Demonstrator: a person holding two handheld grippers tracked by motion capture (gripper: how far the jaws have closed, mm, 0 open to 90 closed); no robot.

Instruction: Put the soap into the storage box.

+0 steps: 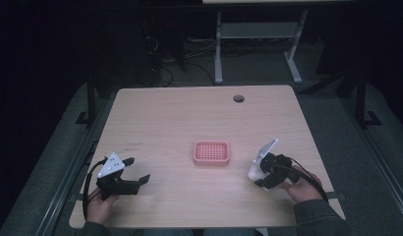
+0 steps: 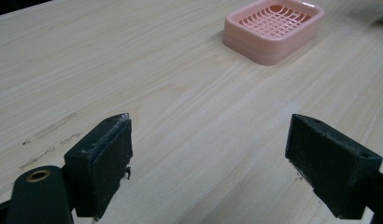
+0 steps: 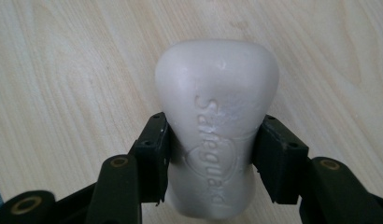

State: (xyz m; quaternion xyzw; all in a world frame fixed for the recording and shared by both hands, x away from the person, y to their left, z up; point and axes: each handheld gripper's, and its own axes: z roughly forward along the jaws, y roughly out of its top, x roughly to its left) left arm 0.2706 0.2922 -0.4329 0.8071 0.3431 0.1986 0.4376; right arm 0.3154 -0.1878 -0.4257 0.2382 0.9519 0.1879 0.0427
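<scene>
A pink soap dish (image 1: pixel 211 152) with a grid floor sits empty at the middle of the wooden table (image 1: pixel 189 118); it lies up and to the right as pink soap dish (image 2: pixel 273 29) in the left gripper view. To its right, near the front edge, my right gripper (image 1: pixel 261 178) is shut on a white bar of soap (image 1: pixel 254 173). In the right gripper view the white bar of soap (image 3: pixel 216 126), embossed with lettering, is pinched across its narrow waist by both pads of the right gripper (image 3: pixel 211 156). My left gripper (image 1: pixel 136 171) stands open at the front left, left gripper (image 2: pixel 208 154) holding nothing.
A round cable hole (image 1: pixel 238 98) lies near the table's far edge. Beyond the table stand white metal desk legs (image 1: pixel 218 49) and loose cables on a dark floor. Faint pencil-like marks (image 2: pixel 49 135) show on the wood beside my left gripper.
</scene>
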